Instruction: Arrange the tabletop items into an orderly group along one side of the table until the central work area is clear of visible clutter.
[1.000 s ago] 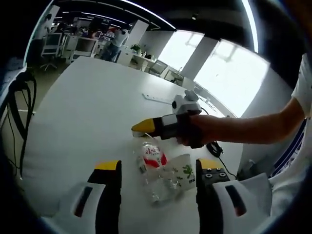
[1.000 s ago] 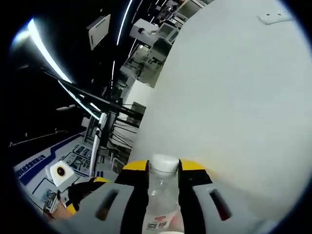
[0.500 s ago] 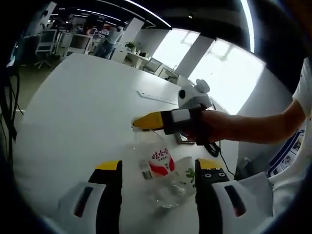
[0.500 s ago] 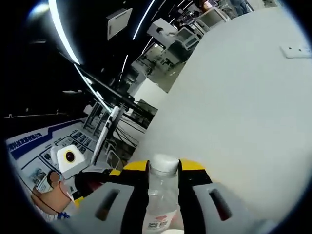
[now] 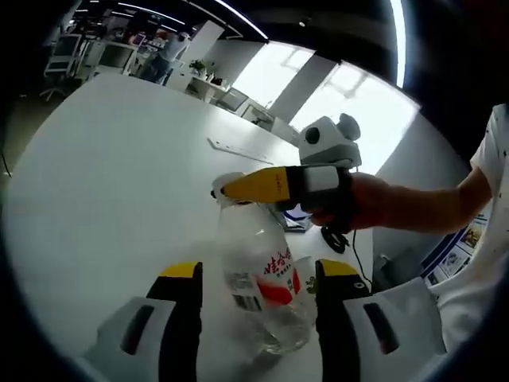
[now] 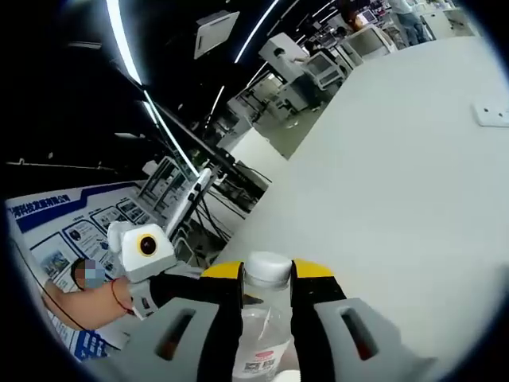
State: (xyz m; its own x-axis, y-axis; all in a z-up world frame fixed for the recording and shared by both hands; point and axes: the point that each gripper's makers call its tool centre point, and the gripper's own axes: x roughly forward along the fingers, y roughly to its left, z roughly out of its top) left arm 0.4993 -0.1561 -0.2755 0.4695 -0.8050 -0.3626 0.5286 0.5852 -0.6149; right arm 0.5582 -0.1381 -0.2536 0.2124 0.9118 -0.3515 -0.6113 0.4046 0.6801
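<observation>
1. Clear plastic bottle [image 5: 258, 278] with a red-and-white label and white cap: gripped at the neck by the right tongs [image 5: 231, 191], whose yellow-tipped jaws close on either side of the cap in the right gripper view [image 6: 266, 274]. It looks lifted or tipped above the white worktop [image 5: 103, 175]; whether its base touches cannot be told.
2. Left tongs [image 5: 258, 274]: jaws spread wide, one on each side of the bottle's body, touching nothing that can be seen.
3. Paper cup [image 5: 306, 278] with a green leaf print: just behind the bottle, near the left tongs' right-hand jaw; its inside is hidden.
4. Bottle contents: the walls look transparent and no liquid level shows, so it is probably empty or nearly so.
5. Other worktop items: a white power strip [image 5: 235, 149] lying farther back, and a dark cable [image 5: 350, 247] near the edge.
6. Progress, as a judgement: early. The bottle is in hand but not yet placed; cup and strip are not grouped along any side.
</observation>
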